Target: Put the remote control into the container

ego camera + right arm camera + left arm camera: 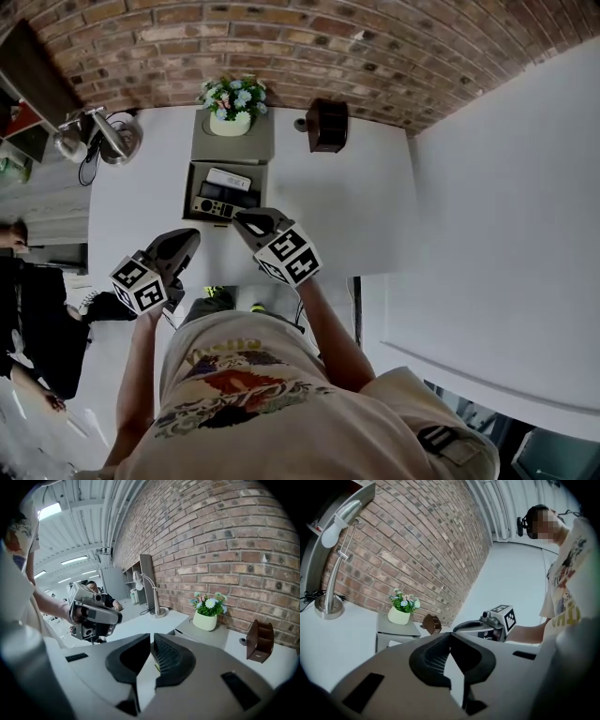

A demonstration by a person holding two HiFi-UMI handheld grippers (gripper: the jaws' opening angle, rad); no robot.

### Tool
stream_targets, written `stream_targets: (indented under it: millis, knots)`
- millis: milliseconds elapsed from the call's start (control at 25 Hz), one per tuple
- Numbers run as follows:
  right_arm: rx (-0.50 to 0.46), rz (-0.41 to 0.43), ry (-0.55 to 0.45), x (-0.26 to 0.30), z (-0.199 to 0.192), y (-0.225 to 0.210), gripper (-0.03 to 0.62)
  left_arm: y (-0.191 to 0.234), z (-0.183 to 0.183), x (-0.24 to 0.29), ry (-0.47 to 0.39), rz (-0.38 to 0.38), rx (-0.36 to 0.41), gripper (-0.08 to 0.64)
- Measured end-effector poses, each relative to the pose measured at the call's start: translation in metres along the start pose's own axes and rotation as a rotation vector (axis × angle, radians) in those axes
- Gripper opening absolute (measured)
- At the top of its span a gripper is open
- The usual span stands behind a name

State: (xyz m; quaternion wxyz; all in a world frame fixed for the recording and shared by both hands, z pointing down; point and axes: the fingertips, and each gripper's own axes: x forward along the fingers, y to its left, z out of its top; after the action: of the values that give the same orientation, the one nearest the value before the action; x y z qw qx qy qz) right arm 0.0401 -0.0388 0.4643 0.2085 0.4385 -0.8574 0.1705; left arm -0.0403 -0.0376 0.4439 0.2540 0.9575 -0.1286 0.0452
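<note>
L gripper (450, 635): jaws closed, empty | R gripper (152, 638): jaws closed, empty | remote control (216, 207) inside container (246, 165), centre of tabletop (356, 206), near both grippers

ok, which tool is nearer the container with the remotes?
Right. The right tool is at the container's front right corner. The left tool sits further back, off its front left.

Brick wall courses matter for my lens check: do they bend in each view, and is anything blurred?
Head view: the brick wall arcs strongly along the top. Left gripper view: courses fan out, one added mosaic patch. Right gripper view: courses bow, image sharp.
</note>
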Motion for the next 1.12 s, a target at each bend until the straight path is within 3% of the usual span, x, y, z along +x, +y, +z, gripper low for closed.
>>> stream_targets:
  millis: [240, 640, 1120]
  knots:
    - [-0.008, 0.01, -0.083, -0.027, -0.001, 0.015, 0.032, -0.03, -0.008, -0.011, -0.01, 0.045, 0.025, 0.005]
    - [-0.024, 0.046, -0.136, -0.084, -0.036, 0.053, 0.032, -0.104, -0.038, -0.03, -0.036, 0.105, 0.075, 0.005]
    - [0.007, 0.047, -0.197, -0.127, -0.066, 0.081, 0.011, -0.168, -0.077, -0.045, -0.058, 0.136, 0.034, 0.005]
